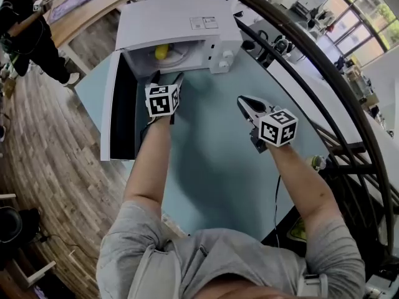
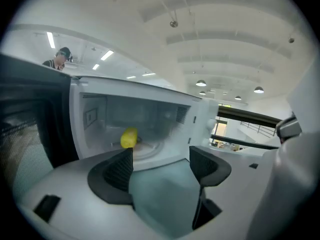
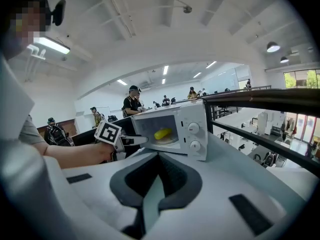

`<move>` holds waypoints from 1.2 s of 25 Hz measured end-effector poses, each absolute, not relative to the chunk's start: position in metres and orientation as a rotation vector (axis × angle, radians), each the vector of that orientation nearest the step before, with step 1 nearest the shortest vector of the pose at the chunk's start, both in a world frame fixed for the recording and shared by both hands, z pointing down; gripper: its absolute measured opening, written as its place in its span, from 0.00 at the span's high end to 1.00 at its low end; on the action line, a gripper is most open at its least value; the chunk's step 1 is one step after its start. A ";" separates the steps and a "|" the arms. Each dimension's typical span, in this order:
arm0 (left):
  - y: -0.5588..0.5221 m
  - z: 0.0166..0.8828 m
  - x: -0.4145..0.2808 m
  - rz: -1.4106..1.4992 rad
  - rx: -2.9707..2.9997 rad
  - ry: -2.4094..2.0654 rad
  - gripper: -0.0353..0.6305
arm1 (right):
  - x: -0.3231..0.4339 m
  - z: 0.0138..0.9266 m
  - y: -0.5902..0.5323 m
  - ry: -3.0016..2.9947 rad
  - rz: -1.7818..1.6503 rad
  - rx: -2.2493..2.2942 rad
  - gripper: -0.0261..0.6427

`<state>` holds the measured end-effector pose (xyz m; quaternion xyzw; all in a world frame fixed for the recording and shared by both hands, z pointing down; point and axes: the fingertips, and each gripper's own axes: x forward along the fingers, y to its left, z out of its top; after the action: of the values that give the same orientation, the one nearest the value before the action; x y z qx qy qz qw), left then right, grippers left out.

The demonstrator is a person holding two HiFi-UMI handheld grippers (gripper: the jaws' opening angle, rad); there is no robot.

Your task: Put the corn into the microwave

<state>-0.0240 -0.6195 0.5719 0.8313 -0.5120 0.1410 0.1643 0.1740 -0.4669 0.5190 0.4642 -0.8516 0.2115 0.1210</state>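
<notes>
The corn (image 1: 161, 51) lies inside the microwave (image 1: 187, 23), on the turntable plate (image 2: 150, 149), with nothing gripping it. We hold the left gripper (image 1: 167, 78) just in front of the cavity opening. Its fingers (image 2: 117, 171) are spread apart and empty, and only bare counter (image 1: 218, 154) shows between them. We hold the right gripper (image 1: 244, 101) back over the counter, well apart from the microwave, with its fingers pressed together on nothing.

The placement looks done in our judgement; the door (image 1: 115, 104) stands open at the left.

Hazards from here:

- The left gripper sits between the open door and the cavity. If we swing the door while it is there, the door strikes the gripper.
- The corn is round. If we push forward into the cavity, a finger can nudge the corn and roll it off the plate.
- If we shove the door hard, the light microwave may slide on the smooth counter.
</notes>
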 end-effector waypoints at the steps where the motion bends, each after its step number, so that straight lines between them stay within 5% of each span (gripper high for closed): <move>1: -0.606 0.573 -0.020 0.397 2.379 -1.433 0.40 | 0.178 0.518 -0.460 -2.486 0.622 1.366 0.93; 16: -0.358 0.506 0.023 0.011 2.463 -1.098 0.85 | 0.213 0.499 -0.317 -2.482 0.733 1.398 0.93; 30: -0.224 0.407 0.011 -0.251 2.533 -1.018 0.92 | 0.246 0.446 -0.211 -2.583 0.698 1.406 0.93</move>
<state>0.0108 -0.2238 0.4073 0.9055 -0.3641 -0.0896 0.1988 0.2463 -0.2113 0.4463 0.4642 -0.8531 0.2305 0.0596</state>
